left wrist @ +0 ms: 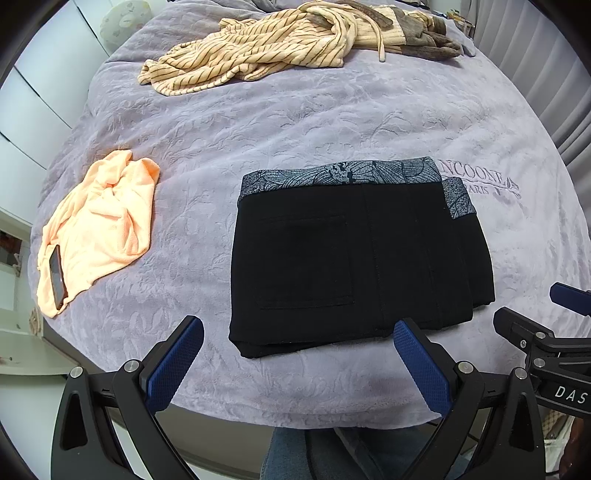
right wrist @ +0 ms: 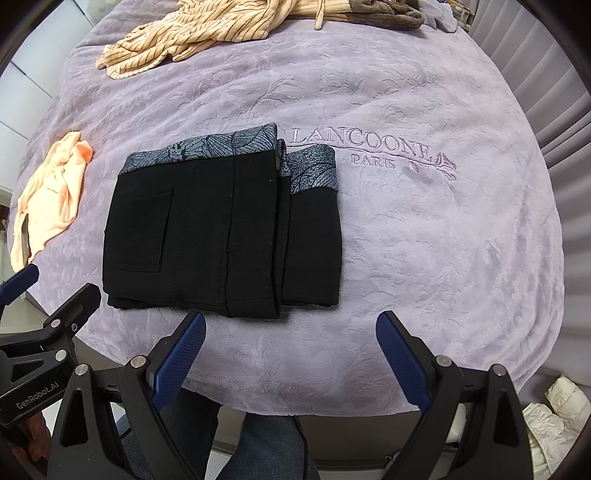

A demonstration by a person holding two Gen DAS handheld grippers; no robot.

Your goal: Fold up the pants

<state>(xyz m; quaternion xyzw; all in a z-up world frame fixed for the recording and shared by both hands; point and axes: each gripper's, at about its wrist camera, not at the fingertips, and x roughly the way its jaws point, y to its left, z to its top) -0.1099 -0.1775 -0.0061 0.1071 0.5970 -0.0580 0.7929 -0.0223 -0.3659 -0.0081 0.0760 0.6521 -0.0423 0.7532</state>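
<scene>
Black pants (left wrist: 343, 258) with a grey leaf-patterned waistband lie folded into a compact rectangle on the lilac bedspread (left wrist: 295, 122). They also show in the right wrist view (right wrist: 221, 236). My left gripper (left wrist: 299, 332) is open and empty, just short of the pants' near edge. My right gripper (right wrist: 291, 325) is open and empty, also near the front edge, a little right of the fold. The right gripper's body shows at the right edge of the left wrist view (left wrist: 546, 343).
An orange garment (left wrist: 99, 225) with a phone (left wrist: 57, 277) on it lies at the left. A striped beige garment (left wrist: 251, 51) and brown clothes (left wrist: 424, 33) lie at the back. The bed's front edge is just below the grippers.
</scene>
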